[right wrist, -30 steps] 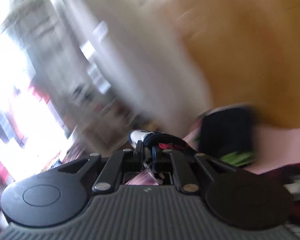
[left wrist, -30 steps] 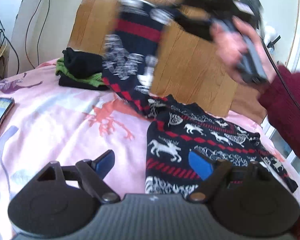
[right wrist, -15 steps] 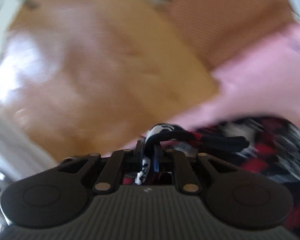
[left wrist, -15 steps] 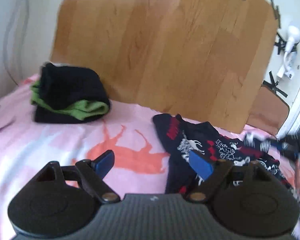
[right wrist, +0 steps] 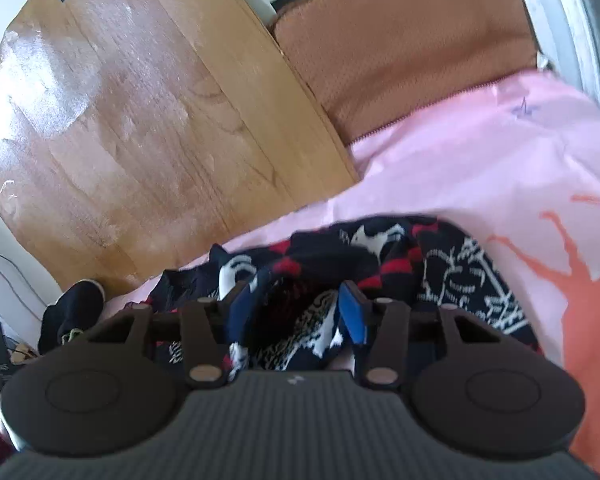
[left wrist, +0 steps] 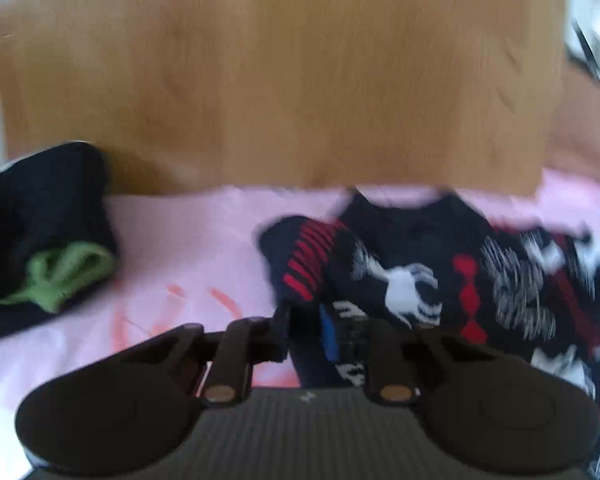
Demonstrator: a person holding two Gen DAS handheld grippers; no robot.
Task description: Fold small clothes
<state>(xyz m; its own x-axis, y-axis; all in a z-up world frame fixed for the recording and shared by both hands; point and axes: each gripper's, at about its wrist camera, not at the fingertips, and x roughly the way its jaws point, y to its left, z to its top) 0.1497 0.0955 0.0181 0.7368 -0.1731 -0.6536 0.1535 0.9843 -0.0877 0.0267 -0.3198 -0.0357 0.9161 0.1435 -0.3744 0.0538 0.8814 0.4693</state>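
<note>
A dark navy sweater (left wrist: 440, 272) with red and white reindeer patterns lies bunched on the pink bedsheet (left wrist: 188, 248). My left gripper (left wrist: 306, 330) is shut on the sweater's left edge, low over the bed. The sweater also shows in the right wrist view (right wrist: 452, 264). My right gripper (right wrist: 296, 312) is open, with sweater fabric lying loosely between its fingers. The left wrist view is blurred.
A folded black and green pile (left wrist: 48, 248) sits on the bed at the left, also small in the right wrist view (right wrist: 72, 316). A wooden board (right wrist: 140, 120) and a brown cushion (right wrist: 400, 48) stand behind the bed.
My left gripper moved forward and down and shut on the sweater's edge. My right gripper lowered the sweater to the bed and opened, letting go of the fabric.
</note>
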